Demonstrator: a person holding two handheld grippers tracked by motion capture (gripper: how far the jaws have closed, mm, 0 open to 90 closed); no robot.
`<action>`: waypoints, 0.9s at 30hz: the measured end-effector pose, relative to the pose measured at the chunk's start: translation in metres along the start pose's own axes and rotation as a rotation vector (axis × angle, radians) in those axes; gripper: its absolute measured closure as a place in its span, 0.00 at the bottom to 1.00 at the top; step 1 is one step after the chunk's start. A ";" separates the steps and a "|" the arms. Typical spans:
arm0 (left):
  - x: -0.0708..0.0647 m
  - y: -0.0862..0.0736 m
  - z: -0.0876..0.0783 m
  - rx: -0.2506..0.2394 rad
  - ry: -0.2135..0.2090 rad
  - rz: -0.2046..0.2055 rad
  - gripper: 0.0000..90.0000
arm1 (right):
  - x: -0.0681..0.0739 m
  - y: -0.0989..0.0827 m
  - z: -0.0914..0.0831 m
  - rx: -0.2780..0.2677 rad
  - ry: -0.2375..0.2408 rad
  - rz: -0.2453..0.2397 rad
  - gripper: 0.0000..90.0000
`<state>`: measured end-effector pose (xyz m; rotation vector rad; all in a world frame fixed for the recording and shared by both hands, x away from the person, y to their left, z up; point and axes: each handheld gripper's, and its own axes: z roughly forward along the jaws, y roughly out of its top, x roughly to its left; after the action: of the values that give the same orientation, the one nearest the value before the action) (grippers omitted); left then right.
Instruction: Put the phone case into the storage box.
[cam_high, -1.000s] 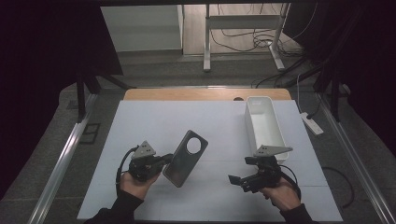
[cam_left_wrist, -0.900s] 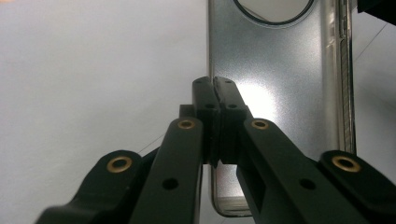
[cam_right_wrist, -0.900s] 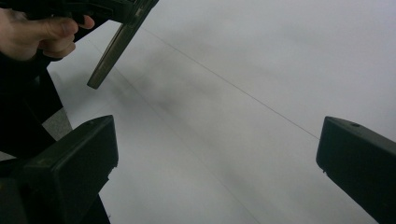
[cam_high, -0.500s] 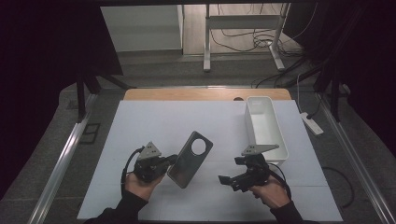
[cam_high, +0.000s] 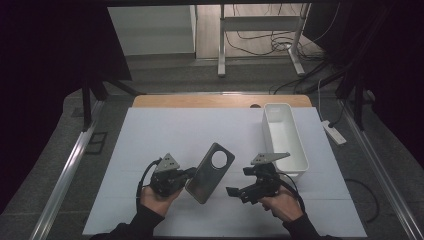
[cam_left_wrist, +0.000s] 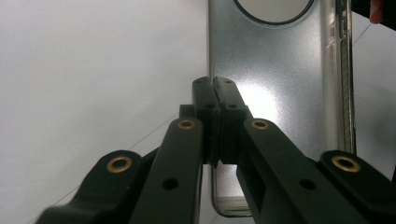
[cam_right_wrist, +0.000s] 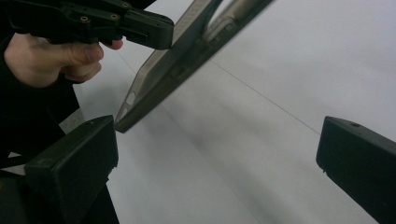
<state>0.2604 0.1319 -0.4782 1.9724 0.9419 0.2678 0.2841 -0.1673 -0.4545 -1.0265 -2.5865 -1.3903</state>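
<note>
1. High view: the left hand-held gripper (cam_high: 189, 176) is clamping the long edge of the phone case (cam_high: 210, 172), which is tilting up off the white desk (cam_high: 165, 131) with its round camera hole at the far end. The right hand-held gripper (cam_high: 232, 192) is waiting just beside the case's near corner, not touching. A white tray (cam_high: 301, 159) is sitting beyond the right hand.

2. Left gripper view: the left hand-held gripper (cam_left_wrist: 213, 91) has its jaws pressed together on the rim of the phone case (cam_left_wrist: 280, 79). It is looking thin, glossy and probably slippery, likely light and a bit bendy. I'd say a grip on the side wall, near mid-length, is suiting it best, as the flat back would be offering nothing to pinch.

3. Right gripper view: the right hand-held gripper (cam_right_wrist: 219, 161) is standing with jaws wide apart and nothing between them; the phone case (cam_right_wrist: 187, 56) is hanging ahead and to its left, its low corner free.
</note>
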 end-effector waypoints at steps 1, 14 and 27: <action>-0.001 0.000 0.001 0.002 -0.003 -0.002 0.99 | 0.000 0.001 0.002 0.002 0.005 0.004 0.00; -0.007 0.000 0.008 0.003 -0.012 0.003 0.99 | 0.006 0.007 0.018 0.045 0.012 0.022 0.01; -0.013 0.002 0.012 0.003 -0.025 0.011 0.99 | 0.009 0.017 0.036 0.065 0.030 0.095 0.00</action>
<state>0.2590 0.1149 -0.4812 1.9798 0.9165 0.2480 0.2962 -0.1289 -0.4602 -1.0944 -2.5081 -1.2813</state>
